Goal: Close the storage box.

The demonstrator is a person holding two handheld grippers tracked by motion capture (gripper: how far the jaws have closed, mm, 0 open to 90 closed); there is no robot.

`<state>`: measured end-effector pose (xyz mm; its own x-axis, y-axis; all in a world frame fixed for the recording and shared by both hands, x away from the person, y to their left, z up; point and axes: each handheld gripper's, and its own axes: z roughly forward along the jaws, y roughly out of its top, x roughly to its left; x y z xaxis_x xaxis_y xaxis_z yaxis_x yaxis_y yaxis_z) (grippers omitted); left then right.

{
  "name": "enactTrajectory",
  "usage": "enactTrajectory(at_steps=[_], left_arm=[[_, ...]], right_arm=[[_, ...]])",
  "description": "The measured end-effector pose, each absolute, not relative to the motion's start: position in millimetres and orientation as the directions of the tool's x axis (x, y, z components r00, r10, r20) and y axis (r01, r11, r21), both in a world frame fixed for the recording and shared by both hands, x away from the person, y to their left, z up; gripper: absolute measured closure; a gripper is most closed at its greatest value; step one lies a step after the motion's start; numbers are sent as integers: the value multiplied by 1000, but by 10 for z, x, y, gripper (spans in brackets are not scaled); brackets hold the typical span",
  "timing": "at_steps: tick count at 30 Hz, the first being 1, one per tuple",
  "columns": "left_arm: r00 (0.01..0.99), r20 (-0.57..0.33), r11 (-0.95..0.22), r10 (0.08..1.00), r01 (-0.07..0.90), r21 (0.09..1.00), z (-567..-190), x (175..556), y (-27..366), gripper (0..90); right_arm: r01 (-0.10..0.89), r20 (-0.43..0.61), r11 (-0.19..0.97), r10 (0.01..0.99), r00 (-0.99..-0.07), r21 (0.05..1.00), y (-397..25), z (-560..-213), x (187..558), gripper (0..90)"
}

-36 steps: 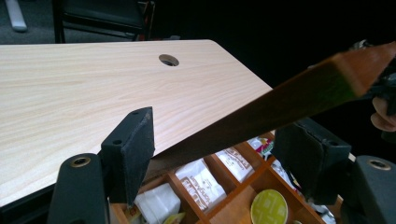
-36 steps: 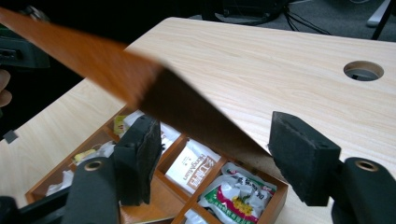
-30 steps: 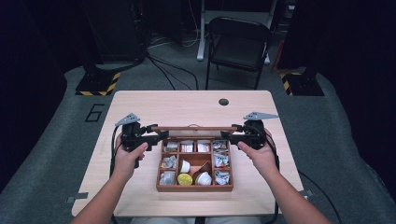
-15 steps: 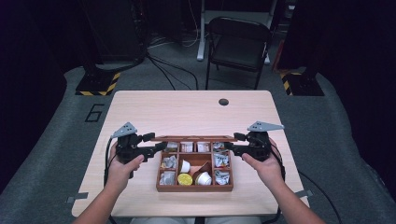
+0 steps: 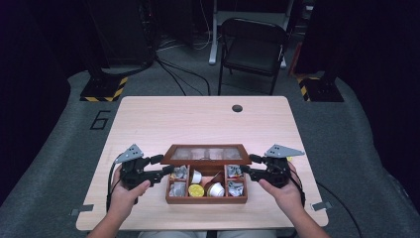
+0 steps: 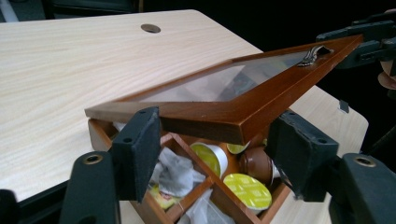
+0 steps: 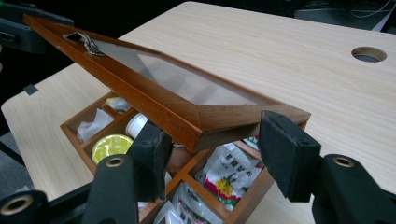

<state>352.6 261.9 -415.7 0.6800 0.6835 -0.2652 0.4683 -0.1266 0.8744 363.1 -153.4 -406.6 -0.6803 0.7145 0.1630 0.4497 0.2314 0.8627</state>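
Glass-paned brown wooden lid (image 5: 207,154) tilts half-raised over the compartmented wooden box (image 5: 206,199); left gripper (image 5: 167,170) and right gripper (image 5: 246,170), jaws apart, straddle its front corners either side.

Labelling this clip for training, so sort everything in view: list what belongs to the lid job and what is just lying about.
In the job:
- glass-paned lid, half raised
- wooden box
- left gripper at the lid's left corner
- right gripper at its right corner

Just lying about:
- coffee pods and sachets inside the box
- folding chair
- table with its cable hole
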Motion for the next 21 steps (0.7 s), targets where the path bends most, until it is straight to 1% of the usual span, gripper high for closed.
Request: enactTrajectory(at_steps=[11,17,21], left_arm=[[673,-271,-135,688,486,864,-4318,3379,2612,363],[669,-280,-135,689,498,857,-4410,3317,2613,362],[665,-285,-142,690,511,848,-4476,3281,2610,363]], right_arm=[[461,174,235,707,-685,856,-1568,-4253,3495,453],[452,151,262,705,-693,853,-1559,-4339,3435,444],[460,161,259,702,-694,849,-1559,-4411,3408,437]])
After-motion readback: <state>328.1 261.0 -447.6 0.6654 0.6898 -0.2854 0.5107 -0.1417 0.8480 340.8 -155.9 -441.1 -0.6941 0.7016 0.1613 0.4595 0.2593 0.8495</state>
